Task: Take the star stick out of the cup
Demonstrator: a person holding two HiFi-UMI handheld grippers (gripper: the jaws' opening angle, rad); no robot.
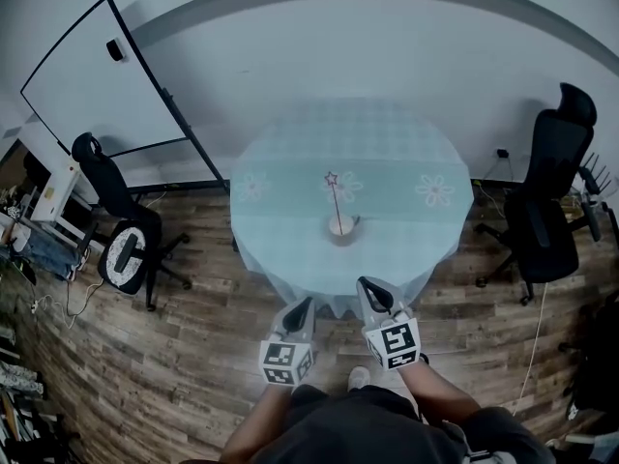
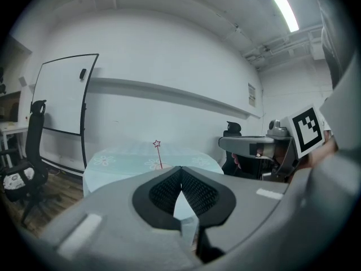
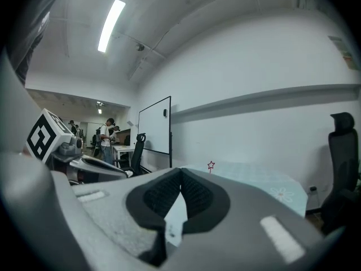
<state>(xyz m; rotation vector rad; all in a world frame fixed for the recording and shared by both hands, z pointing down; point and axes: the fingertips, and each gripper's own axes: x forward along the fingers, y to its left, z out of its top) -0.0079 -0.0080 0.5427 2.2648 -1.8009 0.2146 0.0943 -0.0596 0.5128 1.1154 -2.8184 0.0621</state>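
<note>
A thin stick topped with a small red-outlined star (image 1: pixel 332 178) stands upright in a small pale cup (image 1: pixel 340 227) near the front of a round table under a light blue flowered cloth (image 1: pixel 290 158). Both grippers hang over the floor in front of the table, short of its edge. My left gripper (image 1: pixel 304 304) is shut and empty, and my right gripper (image 1: pixel 367 284) is shut and empty too. The star stick (image 2: pixel 157 144) shows above the shut left gripper (image 2: pixel 181 170). The star (image 3: pixel 211 165) also shows just over the shut right gripper (image 3: pixel 180 171). In both gripper views the cup is hidden.
A whiteboard on a stand (image 1: pixel 102 80) leans at the back left, with a black office chair (image 1: pixel 121 230) in front of it. Another black chair (image 1: pixel 551 201) stands right of the table. People stand far off (image 3: pixel 107 135). The floor is wood plank.
</note>
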